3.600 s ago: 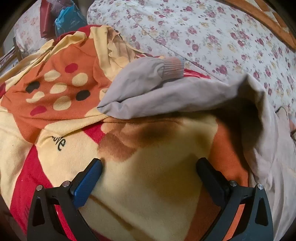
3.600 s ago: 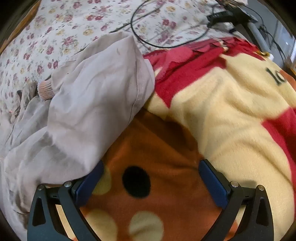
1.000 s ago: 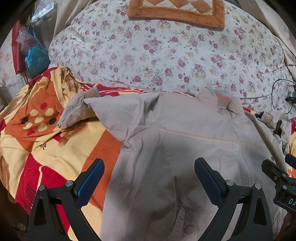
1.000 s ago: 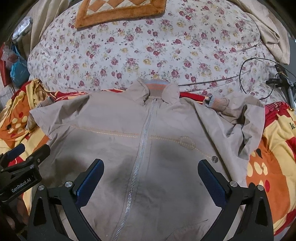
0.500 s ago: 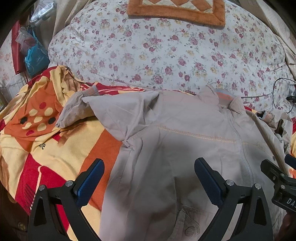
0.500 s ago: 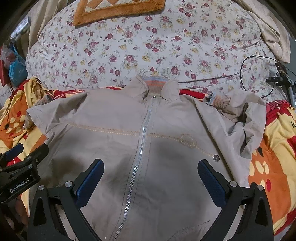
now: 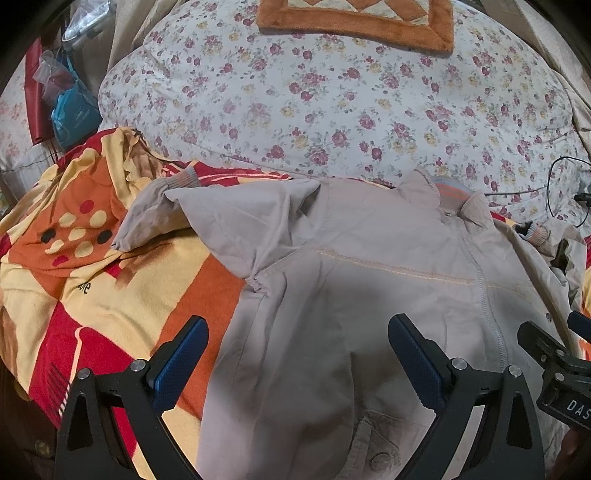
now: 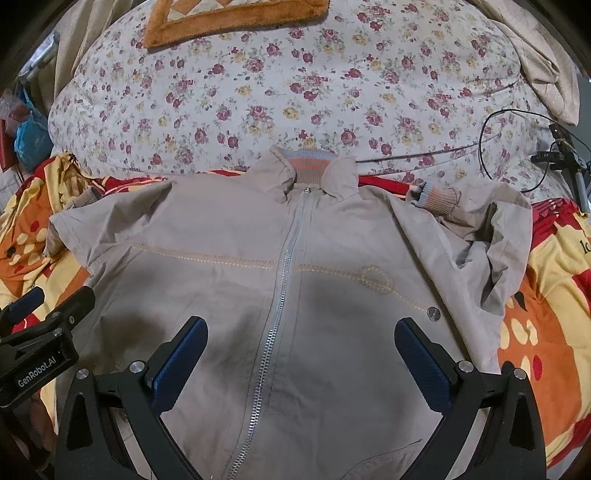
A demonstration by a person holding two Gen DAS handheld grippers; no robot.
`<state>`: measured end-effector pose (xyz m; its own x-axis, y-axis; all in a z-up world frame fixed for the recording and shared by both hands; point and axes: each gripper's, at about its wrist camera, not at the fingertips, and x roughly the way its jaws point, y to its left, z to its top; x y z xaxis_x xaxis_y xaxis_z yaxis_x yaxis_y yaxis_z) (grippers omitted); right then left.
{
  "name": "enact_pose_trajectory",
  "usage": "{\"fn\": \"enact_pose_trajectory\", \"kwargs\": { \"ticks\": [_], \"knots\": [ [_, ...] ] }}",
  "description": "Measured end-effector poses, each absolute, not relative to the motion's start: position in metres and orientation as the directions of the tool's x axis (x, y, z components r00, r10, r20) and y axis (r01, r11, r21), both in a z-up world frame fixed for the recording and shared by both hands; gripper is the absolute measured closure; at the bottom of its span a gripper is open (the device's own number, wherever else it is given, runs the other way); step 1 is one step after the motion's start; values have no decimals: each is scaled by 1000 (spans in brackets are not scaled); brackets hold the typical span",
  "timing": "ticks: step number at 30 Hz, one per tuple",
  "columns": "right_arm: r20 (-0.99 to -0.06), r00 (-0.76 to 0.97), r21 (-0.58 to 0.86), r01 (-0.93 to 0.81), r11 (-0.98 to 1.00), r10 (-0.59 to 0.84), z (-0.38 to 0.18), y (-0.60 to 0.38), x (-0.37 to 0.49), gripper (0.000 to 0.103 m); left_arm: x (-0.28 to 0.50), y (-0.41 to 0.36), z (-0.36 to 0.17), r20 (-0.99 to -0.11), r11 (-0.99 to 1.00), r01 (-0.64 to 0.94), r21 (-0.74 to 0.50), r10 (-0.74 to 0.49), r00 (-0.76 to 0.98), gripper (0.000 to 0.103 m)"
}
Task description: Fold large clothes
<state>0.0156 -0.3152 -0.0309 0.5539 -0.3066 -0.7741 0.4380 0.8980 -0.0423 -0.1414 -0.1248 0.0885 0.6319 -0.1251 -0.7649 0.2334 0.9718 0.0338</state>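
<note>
A beige zip-up jacket (image 8: 229, 288) lies front up and zipped on the bed, collar (image 8: 310, 168) pointing away from me. Both sleeves are folded in at the shoulders, with the ribbed cuffs (image 8: 436, 199) near the collar line. In the left wrist view the jacket (image 7: 369, 280) fills the centre and right, its left sleeve (image 7: 155, 206) bunched on the blanket. My left gripper (image 7: 297, 350) hangs open above the jacket's left half, empty. My right gripper (image 8: 301, 352) hangs open over the zipper (image 8: 280, 295), holding nothing. Each gripper shows at the edge of the other's view.
Under the jacket lies an orange, yellow and red fleece blanket (image 7: 92, 280). Behind it is a floral duvet (image 8: 295, 88) with an orange-edged mat (image 8: 229, 18) on top. A black cable (image 8: 517, 147) and a small device lie at the right. Blue bags (image 7: 70, 110) hang at the far left.
Both grippers have pulled back from close over the sleeves to a higher view of the whole jacket. Over the last second the view has only crept slightly; the jacket lies still.
</note>
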Motion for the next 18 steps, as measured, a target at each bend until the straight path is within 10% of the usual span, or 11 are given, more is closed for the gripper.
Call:
{"fn": "enact_pose_trajectory", "kwargs": {
  "ticks": [18],
  "knots": [
    [-784, 544, -45, 431, 901, -299, -37, -313, 19, 2, -137, -123, 85, -771, 975, 221, 27, -120, 626, 5]
  ]
}}
